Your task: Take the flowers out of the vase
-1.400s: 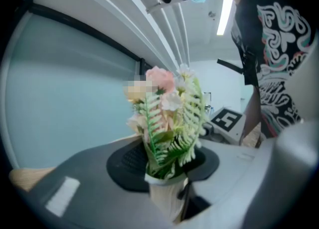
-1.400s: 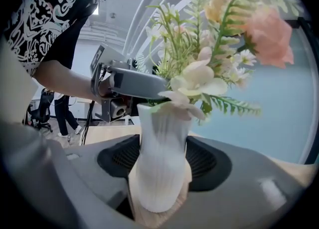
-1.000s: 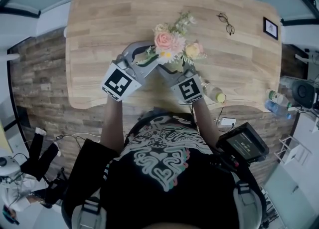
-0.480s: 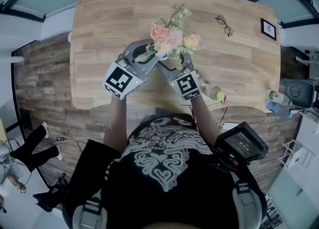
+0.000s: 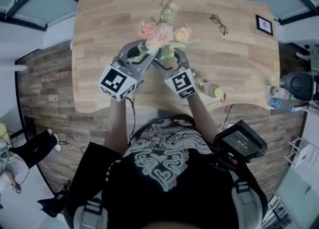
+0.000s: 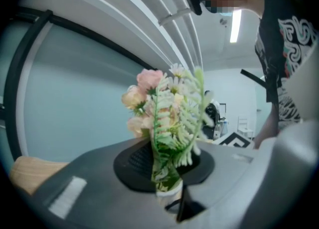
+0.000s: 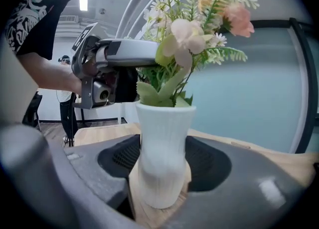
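Observation:
A bouquet (image 5: 160, 29) of pink, peach and white artificial flowers with green fern leaves stands in a white ribbed vase (image 7: 162, 148) on the wooden table (image 5: 99, 33). My left gripper (image 5: 147, 53) comes in from the left. Its jaws have just been closing on the stems, and they now pinch the stems (image 6: 167, 175) just above the vase mouth. My right gripper (image 7: 164, 173) reaches in from the right, its jaws wide and its pads against both sides of the vase. The lowest leaves still sit at the vase's mouth (image 7: 164, 104). From the head view, flowers and grippers hide most of the vase.
A pair of glasses (image 5: 218, 23) and a small framed picture (image 5: 264, 25) lie at the table's far right. A yellow-capped bottle (image 5: 212, 91) lies near the front edge, right of my right arm. More bottles (image 5: 276, 98) stand off the table's right side.
The left gripper and the bouquet have risen a little and drifted left in the head view. The right gripper stays around the vase.

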Tool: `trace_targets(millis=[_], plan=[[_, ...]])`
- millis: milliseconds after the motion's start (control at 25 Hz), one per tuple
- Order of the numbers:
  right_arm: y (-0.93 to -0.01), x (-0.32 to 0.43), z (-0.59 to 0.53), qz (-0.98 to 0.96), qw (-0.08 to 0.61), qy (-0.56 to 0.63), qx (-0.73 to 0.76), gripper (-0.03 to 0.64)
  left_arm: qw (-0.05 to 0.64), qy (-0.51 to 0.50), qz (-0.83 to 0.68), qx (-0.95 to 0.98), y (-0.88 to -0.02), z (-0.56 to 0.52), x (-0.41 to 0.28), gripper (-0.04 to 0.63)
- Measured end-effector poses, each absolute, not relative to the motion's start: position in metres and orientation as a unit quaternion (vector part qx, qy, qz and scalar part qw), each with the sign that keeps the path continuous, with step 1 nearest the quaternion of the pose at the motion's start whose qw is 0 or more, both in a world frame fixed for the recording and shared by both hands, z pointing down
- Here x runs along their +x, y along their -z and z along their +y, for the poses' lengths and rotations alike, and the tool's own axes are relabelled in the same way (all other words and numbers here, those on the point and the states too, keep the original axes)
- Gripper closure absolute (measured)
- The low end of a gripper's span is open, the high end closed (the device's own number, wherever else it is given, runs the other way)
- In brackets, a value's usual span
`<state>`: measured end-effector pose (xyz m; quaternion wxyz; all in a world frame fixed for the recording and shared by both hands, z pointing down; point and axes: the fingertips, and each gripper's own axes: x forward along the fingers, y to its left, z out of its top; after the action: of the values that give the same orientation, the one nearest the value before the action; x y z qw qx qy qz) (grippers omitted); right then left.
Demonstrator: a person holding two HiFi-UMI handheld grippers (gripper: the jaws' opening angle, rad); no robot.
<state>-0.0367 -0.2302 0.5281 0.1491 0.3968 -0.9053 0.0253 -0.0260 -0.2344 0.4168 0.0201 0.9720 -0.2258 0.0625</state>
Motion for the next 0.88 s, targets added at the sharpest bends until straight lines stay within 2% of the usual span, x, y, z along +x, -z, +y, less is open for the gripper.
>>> trace_targets(millis=[880], plan=[[-0.53,-0.023,-0.219,-0.895,0.173,-0.057,0.406,0.334,0.037,-0.017,-0.273,0.961,-0.35,-0.237,-0.027,0.535]])
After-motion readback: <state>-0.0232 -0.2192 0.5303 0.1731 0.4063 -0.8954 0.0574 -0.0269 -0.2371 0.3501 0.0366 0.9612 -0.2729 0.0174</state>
